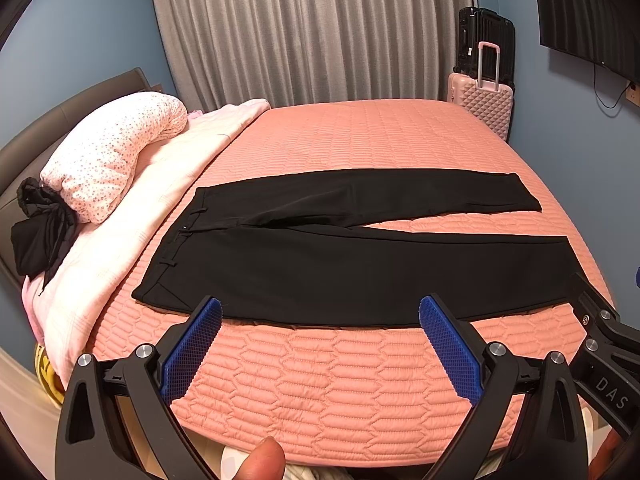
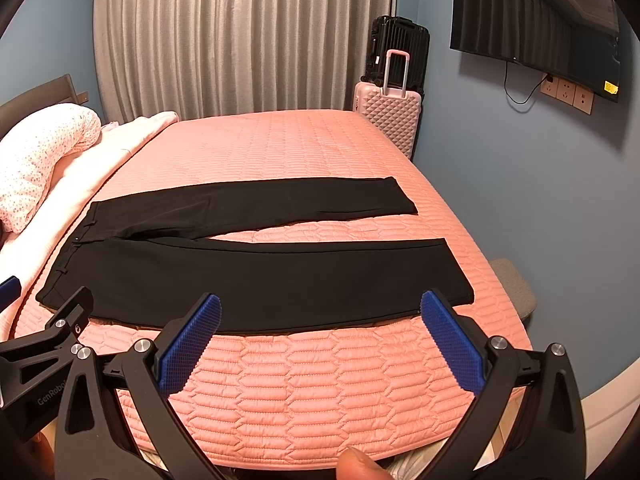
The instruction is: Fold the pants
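Black pants (image 1: 340, 264) (image 2: 256, 276) lie flat and spread on a salmon quilted bed cover (image 1: 320, 380) (image 2: 320, 380), waistband to the left, the two legs running right with a narrow wedge of cover between them. My left gripper (image 1: 320, 312) hovers open just before the near edge of the near leg, toward the waist end. My right gripper (image 2: 320, 308) is open too, in front of the near leg's cuff end. Neither holds anything. The right gripper's body (image 1: 604, 344) shows at the edge of the left wrist view, and the left gripper's body (image 2: 44, 344) in the right wrist view.
A pale pink blanket (image 1: 132, 216) and a spotted pillow (image 1: 116, 152) lie along the bed's left side, with a black garment (image 1: 40, 232) beside them. A pink suitcase (image 1: 484, 104) (image 2: 390, 114) and a black one (image 2: 398, 48) stand at the far corner. A TV (image 2: 536, 28) hangs on the right wall.
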Available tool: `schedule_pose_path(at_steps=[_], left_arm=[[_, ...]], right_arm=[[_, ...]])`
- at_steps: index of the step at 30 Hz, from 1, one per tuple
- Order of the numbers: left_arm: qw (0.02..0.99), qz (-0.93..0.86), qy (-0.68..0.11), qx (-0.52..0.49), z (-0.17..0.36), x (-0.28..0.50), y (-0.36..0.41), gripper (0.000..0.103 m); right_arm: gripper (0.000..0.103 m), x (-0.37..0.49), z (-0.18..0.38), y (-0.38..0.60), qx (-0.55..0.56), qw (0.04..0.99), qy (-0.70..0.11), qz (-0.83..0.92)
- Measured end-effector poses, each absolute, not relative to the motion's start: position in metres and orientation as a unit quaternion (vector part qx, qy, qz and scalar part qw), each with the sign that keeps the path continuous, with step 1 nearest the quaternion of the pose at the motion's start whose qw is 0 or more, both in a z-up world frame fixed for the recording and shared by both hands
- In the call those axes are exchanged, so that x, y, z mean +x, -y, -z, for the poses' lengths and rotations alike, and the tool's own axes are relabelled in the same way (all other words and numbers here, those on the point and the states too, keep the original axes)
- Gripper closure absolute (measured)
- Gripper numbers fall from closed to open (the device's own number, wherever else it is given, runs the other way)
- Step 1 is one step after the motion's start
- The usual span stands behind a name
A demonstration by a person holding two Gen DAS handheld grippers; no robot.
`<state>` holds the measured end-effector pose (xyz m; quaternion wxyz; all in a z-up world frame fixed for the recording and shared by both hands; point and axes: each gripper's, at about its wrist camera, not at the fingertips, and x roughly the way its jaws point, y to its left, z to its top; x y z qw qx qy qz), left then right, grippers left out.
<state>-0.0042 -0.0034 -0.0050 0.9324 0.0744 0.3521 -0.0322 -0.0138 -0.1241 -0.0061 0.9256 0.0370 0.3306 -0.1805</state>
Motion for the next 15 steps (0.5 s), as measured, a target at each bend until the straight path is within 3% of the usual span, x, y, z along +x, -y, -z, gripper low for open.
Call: schedule_pose_path(at_steps=[15], left_arm=[[0.931, 0.033, -0.356, 0.077, 0.0084, -0.0022, 0.0031, 0.005]], right_arm=[[0.005, -0.0129, 0.0088, 0.1245, 0.035, 0.926, -0.333, 0.177]])
